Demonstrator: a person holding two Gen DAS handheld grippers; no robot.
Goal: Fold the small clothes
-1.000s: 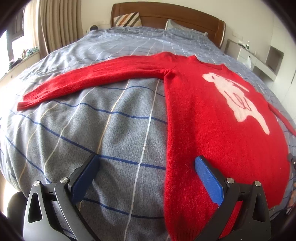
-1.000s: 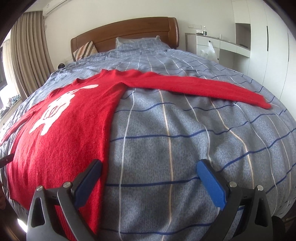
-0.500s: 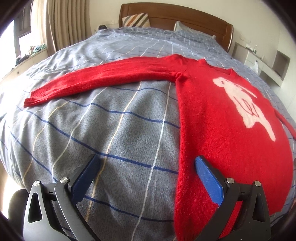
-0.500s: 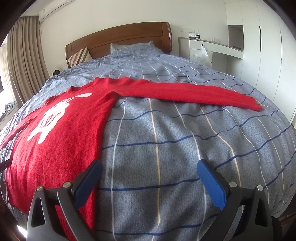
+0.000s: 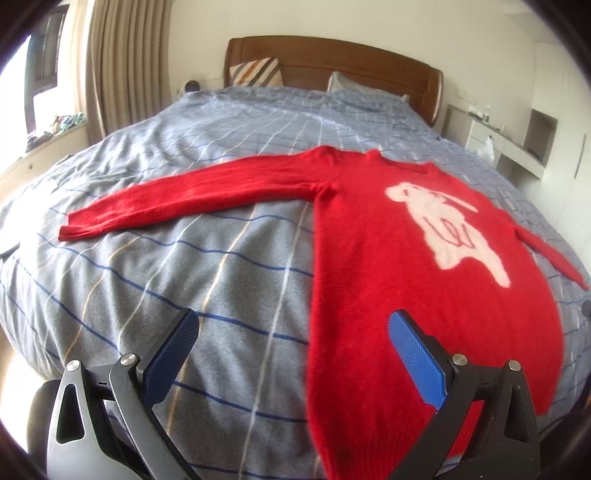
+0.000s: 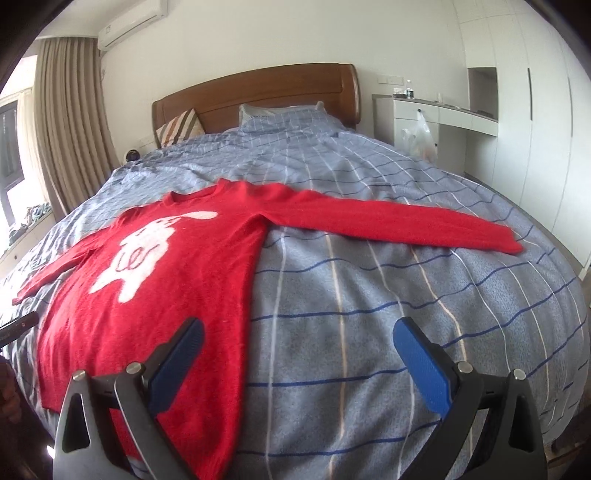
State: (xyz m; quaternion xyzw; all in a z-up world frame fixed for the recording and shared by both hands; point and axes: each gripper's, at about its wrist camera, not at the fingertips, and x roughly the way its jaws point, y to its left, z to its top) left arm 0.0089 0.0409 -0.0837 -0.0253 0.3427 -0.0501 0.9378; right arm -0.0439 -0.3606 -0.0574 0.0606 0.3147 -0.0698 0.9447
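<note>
A red sweater (image 5: 388,266) with a white cartoon figure (image 5: 443,225) lies face up and spread flat across a bed (image 5: 192,258), both sleeves stretched straight out to the sides, hem toward the foot of the bed. The left gripper (image 5: 291,347) and the right gripper (image 6: 299,347) hang above the near edge of the bed, each with blue pads spread wide and nothing between them. No fold shows in the garment, so the job appears to be at its very start (laid out, not yet gripped). The likely first move is to take a sleeve by the cuff, the left sleeve (image 5: 192,195) or the right sleeve (image 6: 399,221), and carry it across the body; the knit looks soft and limp, so a pinch at the cuff should let the rest trail. The bed wears a grey-blue checked cover, slightly wrinkled, under a wooden headboard (image 6: 258,96) with pillows. Beige curtains (image 5: 122,62) hang at the window side; white cabinets (image 6: 517,122) line the other wall, and an air conditioner (image 6: 133,22) sits high.
</note>
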